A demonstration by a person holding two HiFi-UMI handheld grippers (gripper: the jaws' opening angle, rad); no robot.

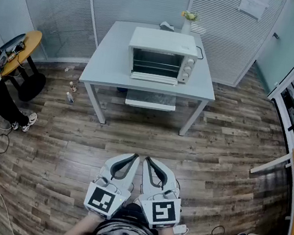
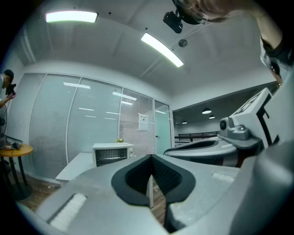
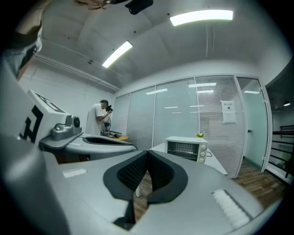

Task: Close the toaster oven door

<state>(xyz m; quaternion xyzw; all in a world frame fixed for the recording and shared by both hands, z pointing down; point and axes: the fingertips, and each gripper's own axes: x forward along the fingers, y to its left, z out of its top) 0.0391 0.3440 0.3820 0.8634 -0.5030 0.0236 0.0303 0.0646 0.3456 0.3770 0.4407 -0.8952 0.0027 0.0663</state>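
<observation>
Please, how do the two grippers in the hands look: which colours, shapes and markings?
Both the left gripper and the right gripper have pale grey curved shells, a black ribbed lining on the fingers, and a cube with black-and-white square markers.

Left gripper (image 1: 135,157), right gripper (image 1: 149,160): closed, empty.
</observation>
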